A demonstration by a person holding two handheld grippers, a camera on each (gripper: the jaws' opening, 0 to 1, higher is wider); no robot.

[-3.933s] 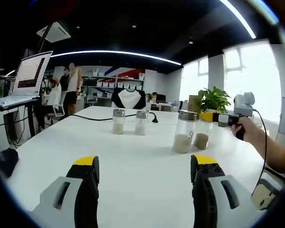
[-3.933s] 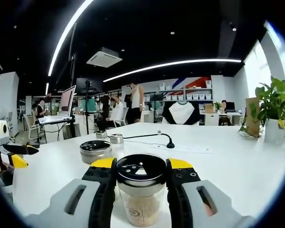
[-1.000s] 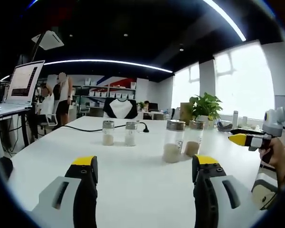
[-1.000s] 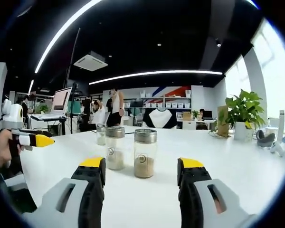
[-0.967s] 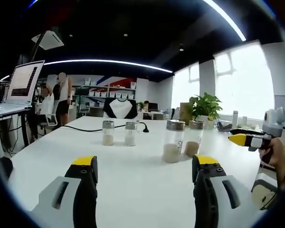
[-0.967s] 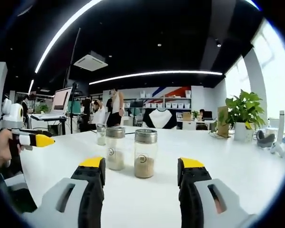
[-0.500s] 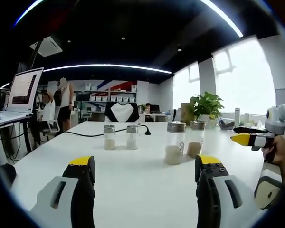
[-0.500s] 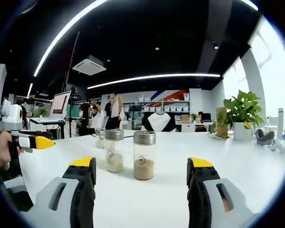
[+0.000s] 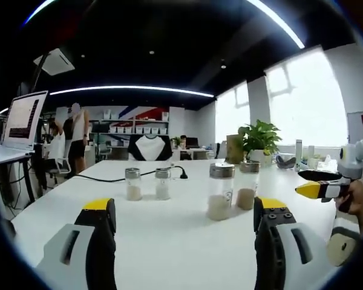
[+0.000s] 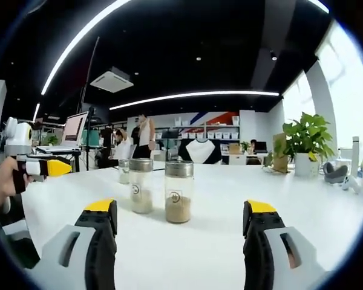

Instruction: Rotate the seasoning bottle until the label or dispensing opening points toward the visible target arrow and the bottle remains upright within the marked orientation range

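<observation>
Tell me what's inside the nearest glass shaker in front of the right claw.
The clear glass shaker with the metal lid holds tan granules filling roughly its bottom quarter; the rest looks empty. A small round label hides part of the inside.

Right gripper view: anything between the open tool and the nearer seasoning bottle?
Nothing visible. Bare white table lies between the right tool and the nearer seasoning bottle; the second bottle stands to its left, apart.

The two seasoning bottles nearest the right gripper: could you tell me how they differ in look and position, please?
The right-hand bottle stands nearer the right gripper and looks bigger; the left-hand bottle sits a little farther back. The right-hand bottle holds tan powder, the left-hand bottle a paler one. Both are upright clear jars with metal lids and small round labels facing the camera, free of the open jaws.
</observation>
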